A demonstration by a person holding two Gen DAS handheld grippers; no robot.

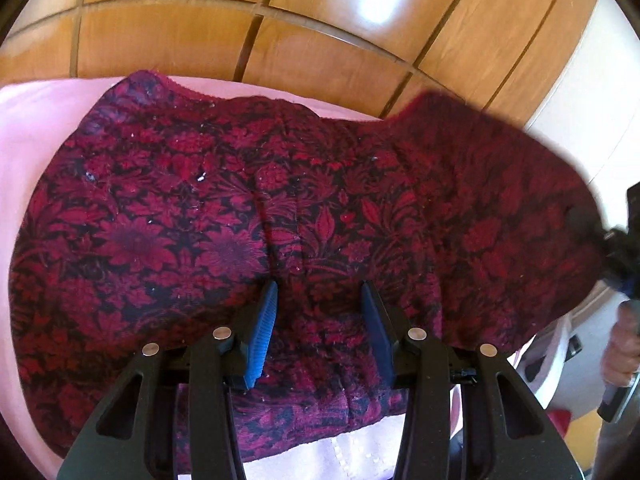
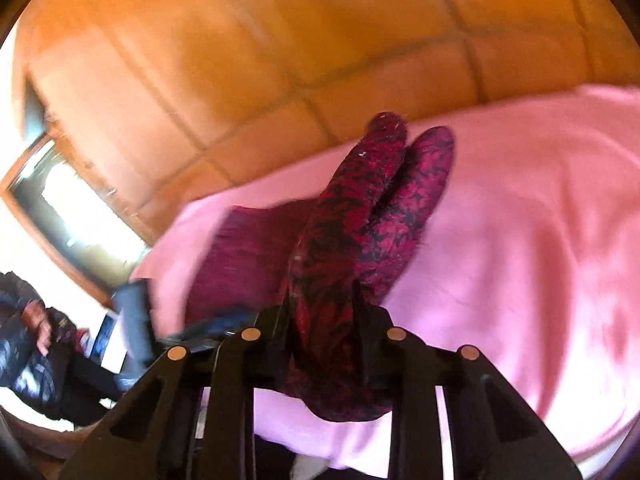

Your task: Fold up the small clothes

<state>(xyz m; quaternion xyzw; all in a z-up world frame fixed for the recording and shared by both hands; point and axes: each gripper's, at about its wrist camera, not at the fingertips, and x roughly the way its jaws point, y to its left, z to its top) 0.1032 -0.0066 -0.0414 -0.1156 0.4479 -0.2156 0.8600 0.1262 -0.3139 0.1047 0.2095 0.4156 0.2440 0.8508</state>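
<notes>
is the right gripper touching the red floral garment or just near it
Touching. The right wrist view shows the right gripper with its fingers closed on a bunched fold of the red floral garment, cloth pinched between them.

Left gripper (image 1: 318, 300) agape (right gripper (image 2: 320, 312) clamped)

The garment (image 1: 248, 208) lies spread on the bed (image 1: 36, 152), with the wooden panelled wall (image 1: 320, 32) behind the bed. The left tool (image 1: 318, 312) sits over the garment's near edge, fingers spread apart. At the garment's right end, a bunched fold rises between the right tool (image 2: 320, 308) fingers, above the bed.
</notes>
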